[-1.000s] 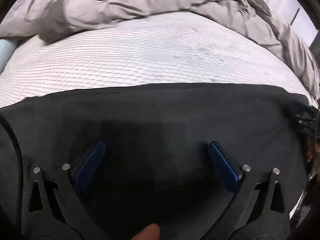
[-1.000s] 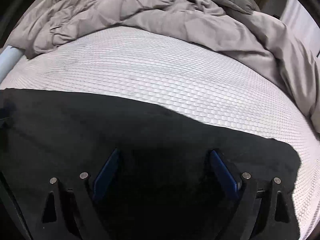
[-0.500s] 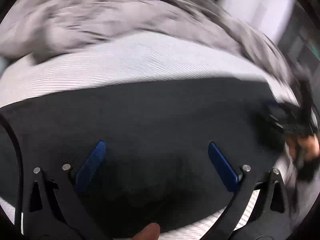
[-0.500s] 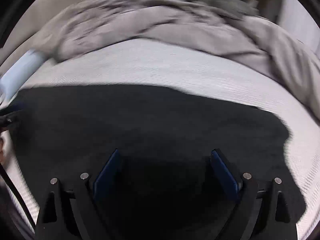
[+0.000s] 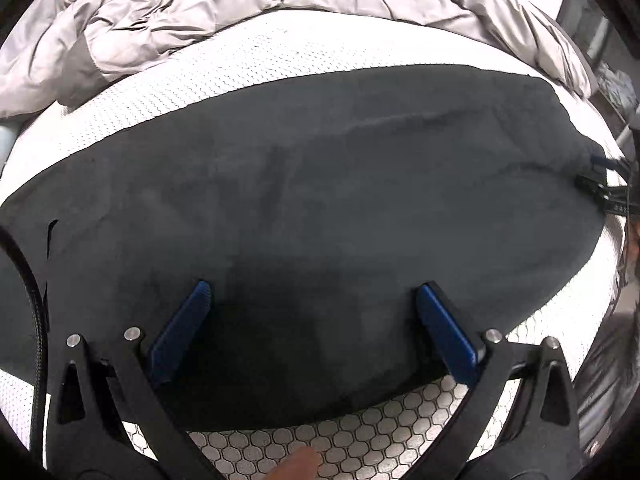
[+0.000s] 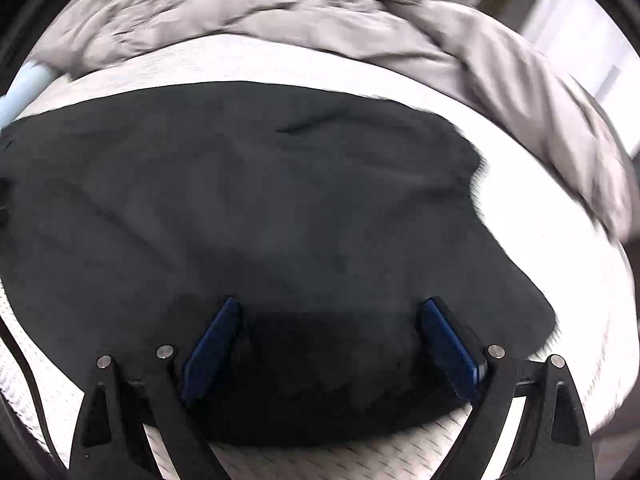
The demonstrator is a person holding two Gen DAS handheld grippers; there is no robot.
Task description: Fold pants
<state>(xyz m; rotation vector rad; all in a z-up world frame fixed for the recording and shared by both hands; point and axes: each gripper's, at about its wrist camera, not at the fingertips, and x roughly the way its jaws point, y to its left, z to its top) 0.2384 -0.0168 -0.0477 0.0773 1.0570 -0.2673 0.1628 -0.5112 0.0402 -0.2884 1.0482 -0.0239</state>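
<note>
Dark grey pants [image 5: 320, 200] lie spread flat across a white honeycomb mattress [image 5: 240, 68]. My left gripper [image 5: 313, 288] hovers open over their near edge, blue fingers wide apart with nothing between them. In the right wrist view the same pants [image 6: 260, 200] fill the middle, and their right end stops short of the bare mattress [image 6: 540, 220]. My right gripper [image 6: 331, 304] also stands open above the near edge, holding nothing. Its tip shows at the pants' far right end [image 5: 599, 176] in the left wrist view.
A crumpled grey duvet [image 5: 200, 8] is heaped along the back of the bed and down its right side [image 6: 540, 92]. A strip of mattress [image 5: 360, 428] shows in front of the pants. A fingertip [image 5: 300, 464] pokes in at the bottom.
Both views have drawn back from the pants, so the near edge and the mattress in front of it now show. Both grippers have stayed open, and the pants lie still.
</note>
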